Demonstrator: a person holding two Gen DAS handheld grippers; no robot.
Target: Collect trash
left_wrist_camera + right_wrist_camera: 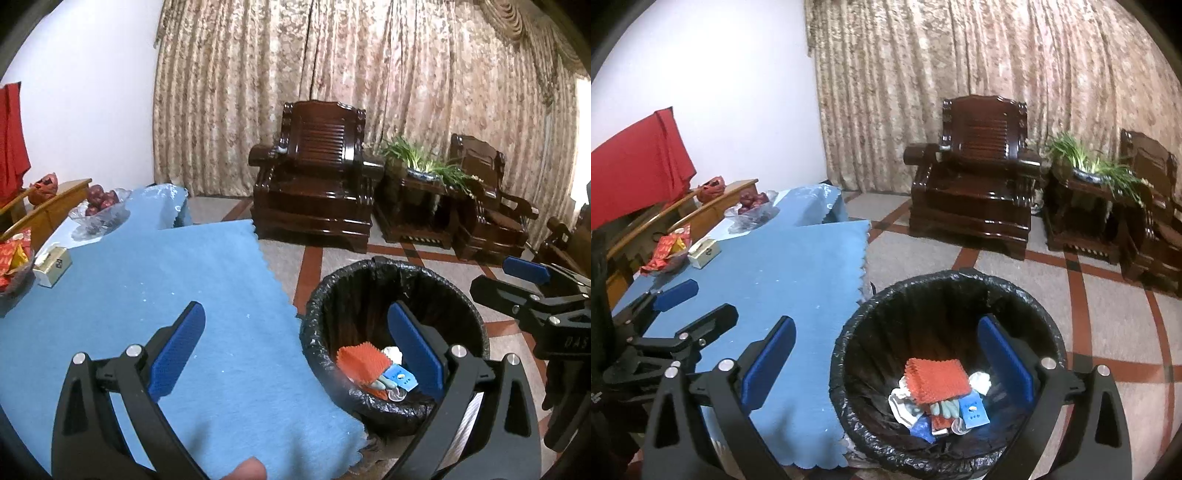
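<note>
Hovering side by side over table edge: left gripper (295, 354) spread wide, nothing between blue pads; right gripper (886, 365) likewise wide, empty. Trash bin (849, 332) with black liner sits on floor just ahead of and below both. Inside: orange cloth (938, 380), white crumpled tissue (980, 380), blue packet (973, 410). Blue tablecloth (184, 288) stretches to left of both grippers. Thumb tip (249, 469) shows under left gripper.

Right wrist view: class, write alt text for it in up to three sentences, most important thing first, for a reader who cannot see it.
The open, empty right gripper hangs over a black-lined trash bin holding an orange cloth and crumpled wrappers. A table with a blue cloth stands left of the bin, the left gripper above it. Behind are dark wooden armchairs and patterned curtains.
</note>
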